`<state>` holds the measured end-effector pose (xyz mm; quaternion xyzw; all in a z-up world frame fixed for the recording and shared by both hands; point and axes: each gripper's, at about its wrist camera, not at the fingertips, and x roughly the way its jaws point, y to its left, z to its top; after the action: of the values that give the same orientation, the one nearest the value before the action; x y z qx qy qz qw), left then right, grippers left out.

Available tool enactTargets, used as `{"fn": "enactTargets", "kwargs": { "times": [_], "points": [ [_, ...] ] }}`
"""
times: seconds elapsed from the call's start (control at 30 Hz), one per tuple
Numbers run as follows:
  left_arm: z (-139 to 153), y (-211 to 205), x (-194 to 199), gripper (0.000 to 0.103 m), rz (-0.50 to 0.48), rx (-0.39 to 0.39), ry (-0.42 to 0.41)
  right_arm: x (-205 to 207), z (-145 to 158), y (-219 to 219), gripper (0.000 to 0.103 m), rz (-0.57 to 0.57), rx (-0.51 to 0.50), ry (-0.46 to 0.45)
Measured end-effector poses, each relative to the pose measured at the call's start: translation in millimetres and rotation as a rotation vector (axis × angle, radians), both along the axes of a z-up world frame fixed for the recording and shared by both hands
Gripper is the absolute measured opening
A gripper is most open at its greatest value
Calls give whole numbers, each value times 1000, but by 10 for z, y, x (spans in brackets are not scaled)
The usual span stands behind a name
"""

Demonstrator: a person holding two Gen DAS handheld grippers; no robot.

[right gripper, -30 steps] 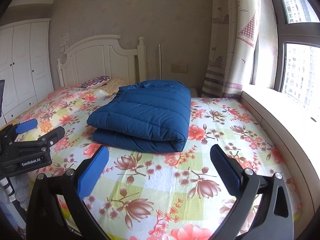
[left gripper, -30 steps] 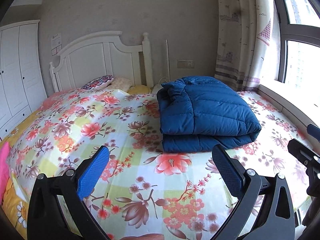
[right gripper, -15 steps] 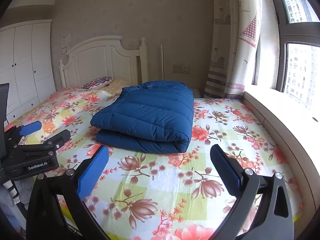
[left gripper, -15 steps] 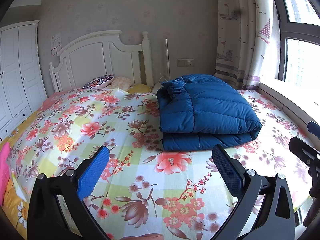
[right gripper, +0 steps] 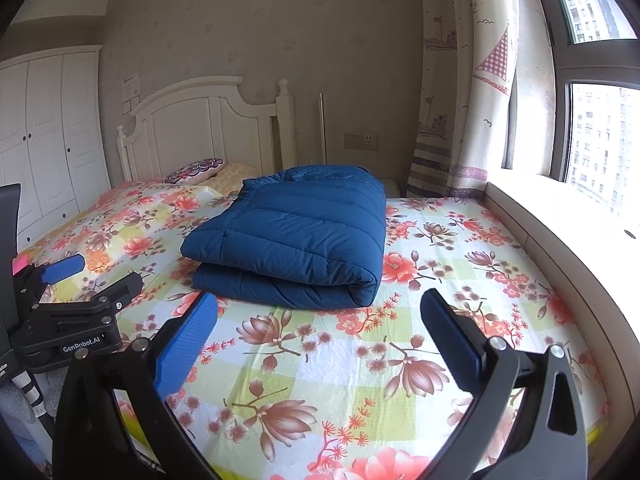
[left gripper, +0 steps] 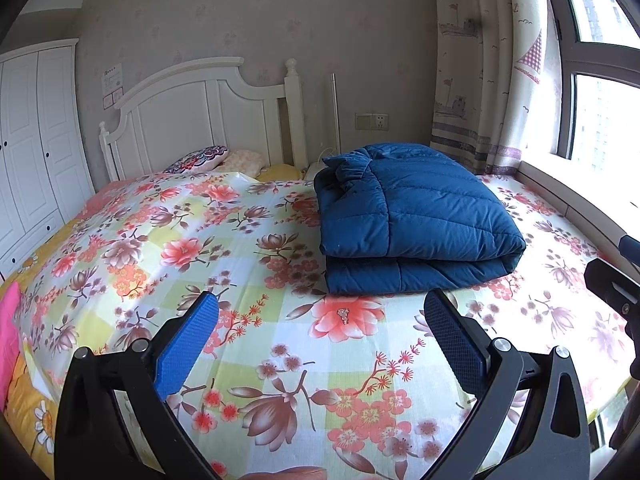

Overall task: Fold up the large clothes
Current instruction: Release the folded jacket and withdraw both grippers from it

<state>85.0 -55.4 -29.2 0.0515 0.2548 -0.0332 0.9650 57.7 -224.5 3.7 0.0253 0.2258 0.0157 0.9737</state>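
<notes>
A dark blue quilted down jacket (left gripper: 408,216) lies folded into a thick rectangle on the flowered bedspread (left gripper: 200,248), toward the window side. The same folded jacket (right gripper: 296,232) fills the middle of the right wrist view. My left gripper (left gripper: 320,308) hovers open over the foot of the bed, short of the jacket's near fold, with nothing between its blue pads. My right gripper (right gripper: 318,306) is open too, just in front of the jacket's near edge and apart from it. The left gripper (right gripper: 68,280) also shows at the left edge of the right wrist view.
A white headboard (left gripper: 200,120) and pillows (left gripper: 200,158) stand at the far end. A white wardrobe (left gripper: 36,140) lines the left wall. A curtain (left gripper: 480,72) and window sill (right gripper: 560,216) run along the right. A pink item (left gripper: 8,340) lies at the bed's left edge.
Both grippers drifted slightly back from the bed, with the jacket lying still. Their jaws stay as wide as before.
</notes>
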Motion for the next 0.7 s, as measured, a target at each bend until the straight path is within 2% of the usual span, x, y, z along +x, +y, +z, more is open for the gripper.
{"fn": "enactTargets", "kwargs": {
  "times": [0.7],
  "points": [
    [-20, 6, -9, 99, -3, 4, 2, 8, -28, 28, 100, 3, 2, 3]
  ]
}}
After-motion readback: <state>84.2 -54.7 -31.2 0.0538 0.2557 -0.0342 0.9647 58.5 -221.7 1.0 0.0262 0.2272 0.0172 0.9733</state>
